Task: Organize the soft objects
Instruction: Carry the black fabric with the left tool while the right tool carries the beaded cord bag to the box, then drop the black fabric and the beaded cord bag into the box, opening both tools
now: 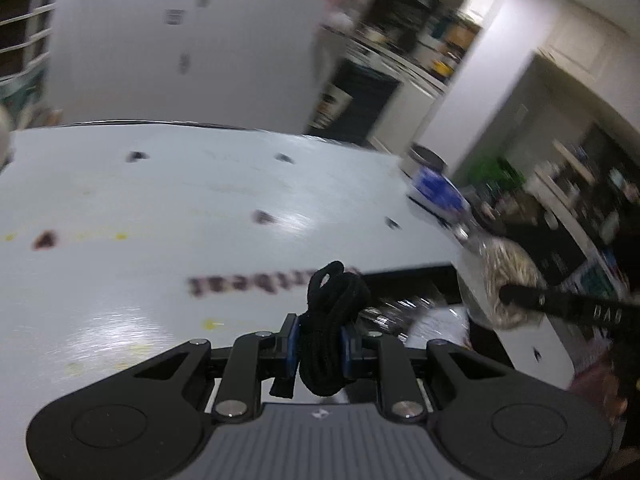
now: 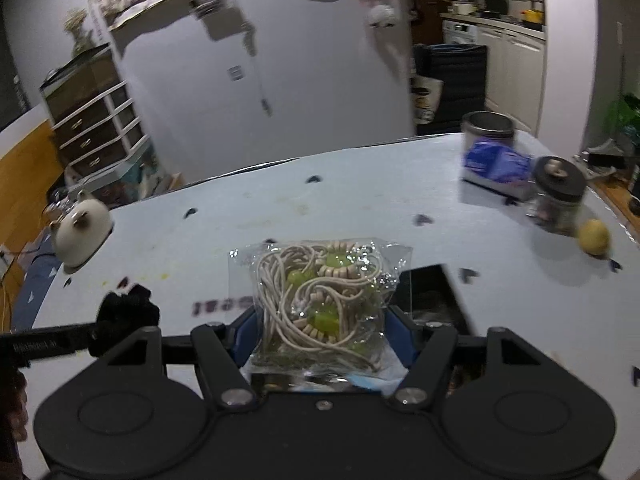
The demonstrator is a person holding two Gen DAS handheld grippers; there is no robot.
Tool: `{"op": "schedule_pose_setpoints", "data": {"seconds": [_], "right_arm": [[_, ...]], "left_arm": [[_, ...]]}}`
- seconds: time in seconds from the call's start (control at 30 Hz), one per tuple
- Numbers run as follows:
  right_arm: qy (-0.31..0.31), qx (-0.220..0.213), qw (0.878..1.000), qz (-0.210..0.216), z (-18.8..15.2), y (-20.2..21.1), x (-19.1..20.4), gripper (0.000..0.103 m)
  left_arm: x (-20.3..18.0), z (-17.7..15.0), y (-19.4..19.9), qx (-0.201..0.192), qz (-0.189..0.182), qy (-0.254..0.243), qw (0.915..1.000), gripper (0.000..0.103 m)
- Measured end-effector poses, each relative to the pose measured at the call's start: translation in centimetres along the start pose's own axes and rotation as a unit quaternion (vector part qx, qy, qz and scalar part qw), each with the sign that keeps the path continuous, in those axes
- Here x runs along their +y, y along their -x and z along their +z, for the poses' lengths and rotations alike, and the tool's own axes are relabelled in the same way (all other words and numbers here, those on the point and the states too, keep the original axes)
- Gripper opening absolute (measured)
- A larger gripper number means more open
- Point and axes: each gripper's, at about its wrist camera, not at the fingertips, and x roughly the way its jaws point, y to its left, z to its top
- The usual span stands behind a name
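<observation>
The left gripper [image 1: 318, 346] is clamped tight on a bundle of black cord [image 1: 334, 320], whose long axis runs up and down between the pads, a loop standing above them. Ahead of and below those jaws lies the white table [image 1: 160, 208], bare but for small dark marks. To their right a dark opening [image 1: 420, 280] sits in the tabletop, probably the container both items are bound for; the right hand looks the nearer to it.

The right gripper [image 2: 322, 338] is closed about half-wide on a clear packet of beige cord and green beads [image 2: 320, 304], standing upright between the pads. Past them to the left is a cream teapot [image 2: 82, 226]; far right stand a blue-wrapped box [image 2: 496, 168], a dark-lidded jar [image 2: 558, 196] and a lemon [image 2: 595, 237], well apart from the opening.
</observation>
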Motion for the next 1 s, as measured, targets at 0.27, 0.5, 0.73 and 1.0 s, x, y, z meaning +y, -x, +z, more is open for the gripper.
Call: {"op": "schedule_pose_setpoints", "data": {"seconds": [0.27,0.5,0.73,1.0], "right_arm": [[-0.034,-0.007,0.999,-0.016,-0.9,2.5,-5.7,0.067],[-0.056,-0.012,0.998,-0.033,-1.8,3.9,-8.5,0.067],[-0.058,-0.012,0.998,-0.037,-2.0,4.3,-9.3,0.067],[-0.055,0.024,0.998,0.003,-2.0,2.6,-8.0,0.067]], "left_arm": [[-6.2,0.1,-6.2,0.059,-0.062,-0.163,0.9829,0.022],[-9.8,-0.5,-11.5,0.133,-0.091,-0.341,0.9261,0.022],[-10.3,-1.1,-14.8,0.143,-0.033,-0.479,0.8658,0.022],[-8.4,-0.1,-13.5,0.135,-0.055,-0.413,0.8992,0.048]]}}
